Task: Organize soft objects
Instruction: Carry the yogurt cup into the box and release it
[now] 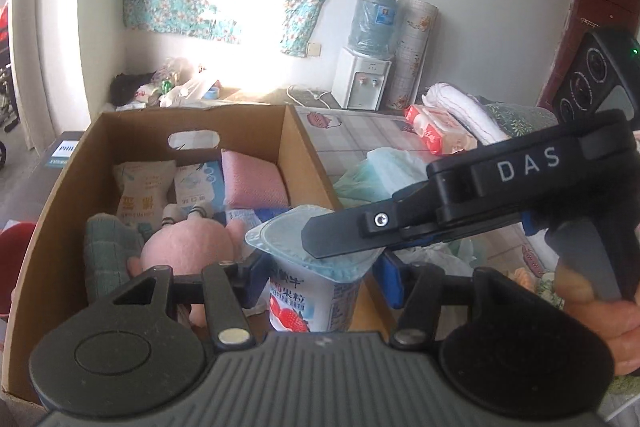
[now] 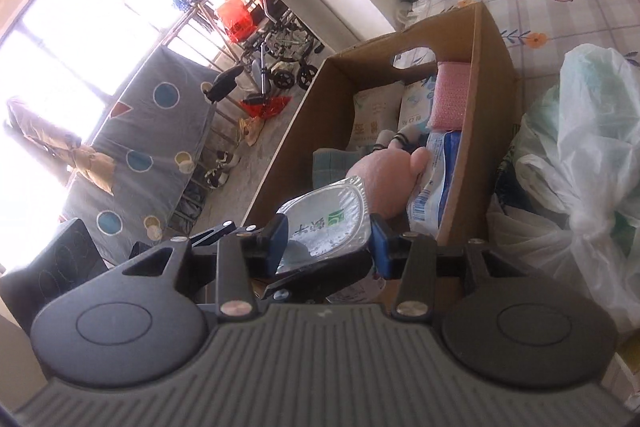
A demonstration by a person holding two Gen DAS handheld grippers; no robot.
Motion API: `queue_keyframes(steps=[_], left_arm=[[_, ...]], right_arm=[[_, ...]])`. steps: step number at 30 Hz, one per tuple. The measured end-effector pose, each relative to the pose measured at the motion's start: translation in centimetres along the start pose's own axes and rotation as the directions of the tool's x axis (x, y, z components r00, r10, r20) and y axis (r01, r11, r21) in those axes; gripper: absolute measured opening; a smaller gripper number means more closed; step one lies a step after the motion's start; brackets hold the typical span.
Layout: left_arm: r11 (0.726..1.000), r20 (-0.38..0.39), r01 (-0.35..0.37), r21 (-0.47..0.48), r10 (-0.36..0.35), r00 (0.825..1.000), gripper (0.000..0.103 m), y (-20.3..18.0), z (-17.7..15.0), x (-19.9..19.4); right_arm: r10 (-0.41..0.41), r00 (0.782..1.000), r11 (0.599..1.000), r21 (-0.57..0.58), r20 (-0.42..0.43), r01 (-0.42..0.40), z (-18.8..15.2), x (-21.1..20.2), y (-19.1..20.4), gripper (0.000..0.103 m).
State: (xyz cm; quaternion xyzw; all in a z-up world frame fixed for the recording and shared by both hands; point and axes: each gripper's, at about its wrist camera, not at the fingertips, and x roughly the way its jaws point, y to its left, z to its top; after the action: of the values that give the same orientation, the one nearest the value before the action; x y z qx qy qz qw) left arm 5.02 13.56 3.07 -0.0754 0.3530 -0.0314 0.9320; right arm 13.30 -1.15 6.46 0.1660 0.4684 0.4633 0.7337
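Two grippers meet on one yogurt cup (image 1: 316, 267), and we hold it over the near right corner of the cardboard box (image 1: 168, 125). Our left gripper (image 1: 320, 277) has its blue pads pressed on the cup's sides just under the rim, so it is clamped on the cup. In the right wrist view our right gripper (image 2: 329, 243) has its blue pads (image 2: 280, 241) at the two edges of the foil lid; whether they press on it we cannot tell for sure, though it looks like a light pinch. The cup stands nearly upright in the left wrist view, its long axis running top to bottom, the foil lid up and the strawberry print toward us; one black finger of the right gripper lies across the lid. We judge the step in hand to be carrying the cup to the box for stowing. Inside the box lie a pink plush toy (image 1: 188, 247) just left of the cup, a pink sponge (image 1: 252, 179) at the far right, and soft packets (image 1: 146, 187) at the far wall. The next move calls for lowering the cup upright into a free gap at the near right, and loosening one grip before the other so it does not tip. Plastic bags (image 2: 580, 147) sit outside, right of the box.
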Motion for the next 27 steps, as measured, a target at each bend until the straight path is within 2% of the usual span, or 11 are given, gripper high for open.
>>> queue_keyframes(steps=[2, 5, 10, 16, 20, 24, 27], left_arm=[[0.999, -0.056, 0.014, -0.051, -0.017, 0.998, 0.056, 1.5, -0.5, 1.0], [0.993, -0.101, 0.041, -0.113, -0.053, 0.993, 0.055, 3.0, -1.9, 1.6], [0.979, -0.157, 0.086, -0.183, -0.115, 0.981, 0.055, 4.0, -3.2, 3.1], [0.963, -0.212, 0.107, -0.249, -0.162, 0.964, 0.057, 5.2, -4.2, 4.9], [0.943, -0.206, 0.148, -0.298, -0.215, 0.955, 0.060, 5.7, -4.6, 5.0], [0.943, -0.211, 0.131, -0.306, -0.201, 0.956, 0.060, 5.9, -4.5, 5.0], [0.945, -0.200, 0.109, -0.308, -0.176, 0.964, 0.060, 6.1, -4.2, 4.9]], right_arm=[[-0.030, 0.997, 0.999, -0.017, -0.073, 0.029, 0.6, 2.3, 0.4, 0.043], [-0.099, 0.983, 0.995, -0.048, -0.157, 0.093, 0.3, 4.6, 0.8, 0.043], [-0.189, 0.957, 0.980, -0.108, -0.220, 0.169, -0.3, 6.0, 0.7, 0.043], [-0.248, 0.942, 0.961, -0.180, -0.225, 0.210, -0.1, 6.2, 1.0, 0.042], [-0.266, 0.942, 0.951, -0.218, -0.203, 0.221, 0.0, 5.9, 1.4, 0.044], [-0.269, 0.943, 0.951, -0.207, -0.198, 0.228, 0.2, 5.9, 1.0, 0.044], [-0.248, 0.952, 0.960, -0.176, -0.179, 0.217, 0.4, 5.2, 0.6, 0.044]])
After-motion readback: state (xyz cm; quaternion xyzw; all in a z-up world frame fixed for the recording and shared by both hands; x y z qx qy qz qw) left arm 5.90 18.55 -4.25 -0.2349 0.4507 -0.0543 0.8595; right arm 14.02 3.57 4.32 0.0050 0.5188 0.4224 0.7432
